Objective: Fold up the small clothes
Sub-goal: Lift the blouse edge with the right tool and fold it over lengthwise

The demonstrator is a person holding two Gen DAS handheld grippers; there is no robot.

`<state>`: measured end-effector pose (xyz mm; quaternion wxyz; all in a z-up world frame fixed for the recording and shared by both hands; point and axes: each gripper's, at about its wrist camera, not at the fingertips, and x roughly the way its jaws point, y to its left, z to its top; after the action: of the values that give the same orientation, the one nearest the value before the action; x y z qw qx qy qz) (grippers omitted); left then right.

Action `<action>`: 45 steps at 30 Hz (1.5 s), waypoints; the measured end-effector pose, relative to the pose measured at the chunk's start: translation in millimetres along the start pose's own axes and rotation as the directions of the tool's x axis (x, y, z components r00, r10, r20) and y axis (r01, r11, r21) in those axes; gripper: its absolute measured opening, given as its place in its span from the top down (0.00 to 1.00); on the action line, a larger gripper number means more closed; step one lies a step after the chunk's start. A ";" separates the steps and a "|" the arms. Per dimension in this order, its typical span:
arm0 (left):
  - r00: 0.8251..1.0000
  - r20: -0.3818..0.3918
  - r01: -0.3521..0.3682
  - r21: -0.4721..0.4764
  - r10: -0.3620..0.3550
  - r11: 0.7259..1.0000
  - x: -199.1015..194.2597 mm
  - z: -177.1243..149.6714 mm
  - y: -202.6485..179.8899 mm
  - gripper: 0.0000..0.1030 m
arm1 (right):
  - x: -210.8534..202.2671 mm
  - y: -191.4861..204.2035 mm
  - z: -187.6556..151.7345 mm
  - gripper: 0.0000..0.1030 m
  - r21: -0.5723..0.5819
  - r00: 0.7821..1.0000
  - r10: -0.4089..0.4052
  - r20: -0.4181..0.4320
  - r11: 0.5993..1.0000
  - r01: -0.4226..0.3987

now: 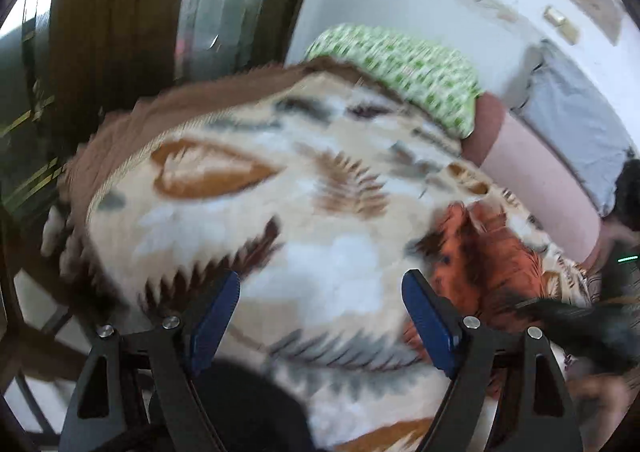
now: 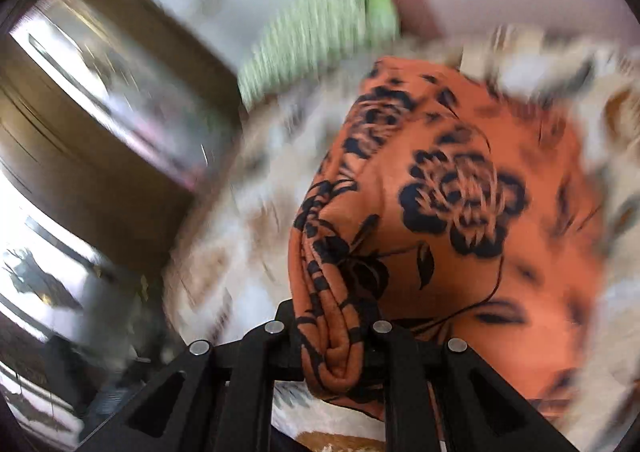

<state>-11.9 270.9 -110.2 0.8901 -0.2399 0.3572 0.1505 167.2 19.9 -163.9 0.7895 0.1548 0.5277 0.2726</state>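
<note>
here, a bed spread with a cream blanket [image 1: 320, 260] printed in brown and grey leaves fills both wrist views, its surface serving as the folding table. at its far edge lie a green patterned pillow [image 1: 400, 67] and a pink bolster [image 1: 532, 175], pushed back against the pale wall, apparently to leave the middle free for work. dark wooden furniture with a glass or mirrored panel [image 2: 120, 99] stands beyond the bed, streaked by blur in both views.

the task's thing, an orange garment [image 2: 460, 211] with a black rose print, drapes across the blanket. one bunched edge of it rises into the right gripper [image 2: 340, 352], whose jaws are pinched nearly together on the gathered folds, a grip that looks meant to carry that edge while the rest trails on the bed. in the left view the same cloth shows low on the right, just past one blue pad.

the left gripper [image 1: 320, 316] hangs over bare blanket with its jaws spread wide and nothing between them; it seems poised to take a second edge. judged from the rumpled lie of the cloth, the folding is at an early stage.
</note>
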 end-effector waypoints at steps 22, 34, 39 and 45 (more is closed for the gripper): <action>0.998 -0.025 0.050 0.041 -0.049 0.998 -2.3 -13.6 7.7 0.19 | 34.5 42.0 -3.2 0.84 -0.107 0.991 -0.124 -0.057 0.987 0.117; 0.998 -0.023 0.059 0.071 -0.057 0.996 -6.2 -13.0 -5.2 0.19 | 24.2 48.1 -26.4 0.18 -0.041 0.975 0.216 -0.055 0.975 -0.219; 0.998 -0.011 0.065 0.110 -0.065 0.992 -12.4 -9.5 -19.8 0.19 | 25.9 16.2 -25.6 0.18 0.121 0.932 0.358 -0.047 0.929 -0.351; 0.992 -0.048 0.124 0.253 -0.116 0.959 -2.7 -9.5 -71.6 0.19 | -31.4 -20.7 -30.8 0.18 0.194 0.891 0.442 0.107 0.869 -0.454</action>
<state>12.2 205.4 -91.4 0.9151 -0.1469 0.3729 0.0450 135.2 -16.7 -163.5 0.6986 0.3649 0.4801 0.3852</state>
